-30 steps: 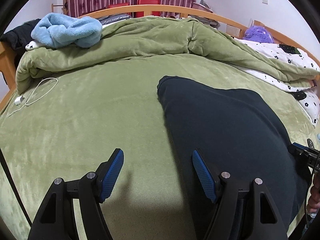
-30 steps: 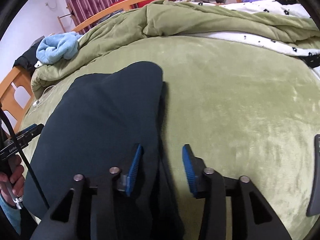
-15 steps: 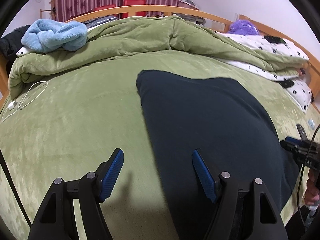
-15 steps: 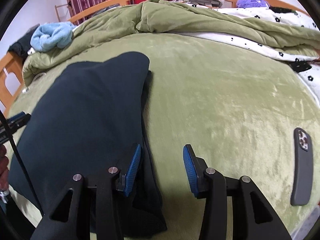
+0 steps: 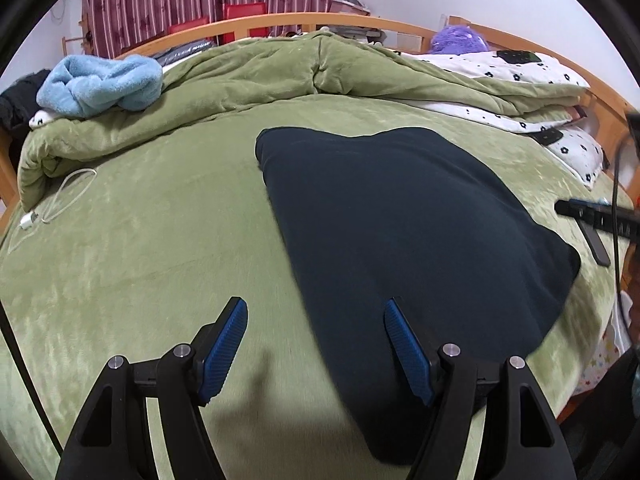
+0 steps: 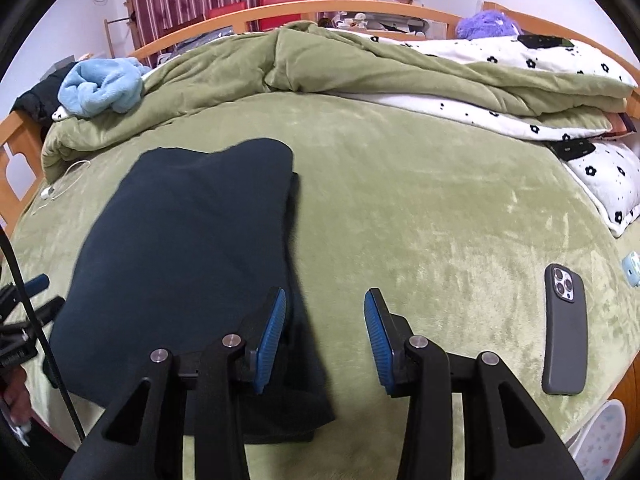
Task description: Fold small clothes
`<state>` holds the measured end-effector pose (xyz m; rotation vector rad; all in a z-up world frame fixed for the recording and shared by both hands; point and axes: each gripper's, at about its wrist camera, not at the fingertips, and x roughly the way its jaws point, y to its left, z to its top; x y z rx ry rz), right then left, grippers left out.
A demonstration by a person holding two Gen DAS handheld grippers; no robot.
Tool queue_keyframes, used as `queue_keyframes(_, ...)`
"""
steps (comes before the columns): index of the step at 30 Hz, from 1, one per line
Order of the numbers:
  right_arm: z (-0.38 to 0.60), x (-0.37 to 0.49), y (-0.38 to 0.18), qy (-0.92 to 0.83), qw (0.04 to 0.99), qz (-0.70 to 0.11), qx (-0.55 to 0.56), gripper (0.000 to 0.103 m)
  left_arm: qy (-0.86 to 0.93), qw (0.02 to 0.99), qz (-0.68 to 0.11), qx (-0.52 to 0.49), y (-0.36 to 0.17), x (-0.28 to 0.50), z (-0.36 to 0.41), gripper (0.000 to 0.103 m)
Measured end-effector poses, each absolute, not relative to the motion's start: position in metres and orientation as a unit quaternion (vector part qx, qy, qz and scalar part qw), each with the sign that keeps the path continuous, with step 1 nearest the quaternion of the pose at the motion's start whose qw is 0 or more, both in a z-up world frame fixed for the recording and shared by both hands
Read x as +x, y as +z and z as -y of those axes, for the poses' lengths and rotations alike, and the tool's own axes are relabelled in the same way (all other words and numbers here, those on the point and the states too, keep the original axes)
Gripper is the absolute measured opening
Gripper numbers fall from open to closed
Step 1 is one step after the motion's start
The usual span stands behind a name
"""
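Observation:
A dark navy garment lies folded flat on the green bed cover. My left gripper hovers open above its near left edge, the right pad over the cloth and the left pad over bare cover, with nothing pinched. In the right wrist view the same garment lies left of centre. My right gripper stands open just off its near right edge, the left pad beside the cloth. Each gripper shows at the rim of the other view: the right one and the left one.
A grey phone lies face down at the right of the bed. A bunched green duvet, a light blue towel and a flowered white quilt fill the far side. A white cable lies at the left. A wooden bed frame rings the bed.
Both grippers have drawn back from the garment, the right one rising, so more of the cloth and the phone show. The jaws have kept their width.

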<state>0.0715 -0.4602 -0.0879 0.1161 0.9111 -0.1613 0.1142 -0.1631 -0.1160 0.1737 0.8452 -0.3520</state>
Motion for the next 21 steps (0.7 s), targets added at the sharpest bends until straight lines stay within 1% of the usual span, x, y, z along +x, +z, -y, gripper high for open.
queue_keyframes(4,0.450,0.062,-0.061,-0.067,0.897,-0.431,0.067,0.042,-0.168,0.895,-0.401,0.095,-0.114,0.096,0.161,0.070)
queue_keyframes(6,0.444,0.052,-0.046,-0.060,0.901,-0.423,0.071,0.047,-0.159,0.898,-0.402,0.084,-0.111,0.086,0.155,0.070)
queue_keyframes(9,0.439,0.038,-0.034,-0.053,0.900,-0.426,0.076,0.047,-0.127,0.905,-0.398,0.084,-0.104,0.077,0.150,0.070)
queue_keyframes(14,0.428,0.017,-0.018,-0.047,0.905,-0.418,0.067,0.047,-0.097,0.918,-0.380,0.065,-0.072,0.058,0.139,0.070)
queue_keyframes(15,0.426,0.013,-0.016,-0.047,0.906,-0.416,0.064,0.049,-0.093,0.919,-0.377,0.061,-0.066,0.055,0.137,0.070)
queue_keyframes(16,0.424,0.008,-0.014,-0.048,0.908,-0.412,0.064,0.051,-0.089,0.921,-0.374,0.055,-0.059,0.050,0.135,0.074)
queue_keyframes(18,0.422,-0.001,-0.012,-0.050,0.909,-0.408,0.069,0.068,-0.081,0.926,-0.365,0.048,-0.046,0.041,0.132,0.079)
queue_keyframes(21,0.417,-0.014,-0.009,-0.046,0.912,-0.403,0.070,0.074,-0.072,0.930,-0.358,0.045,-0.031,0.030,0.128,0.086)
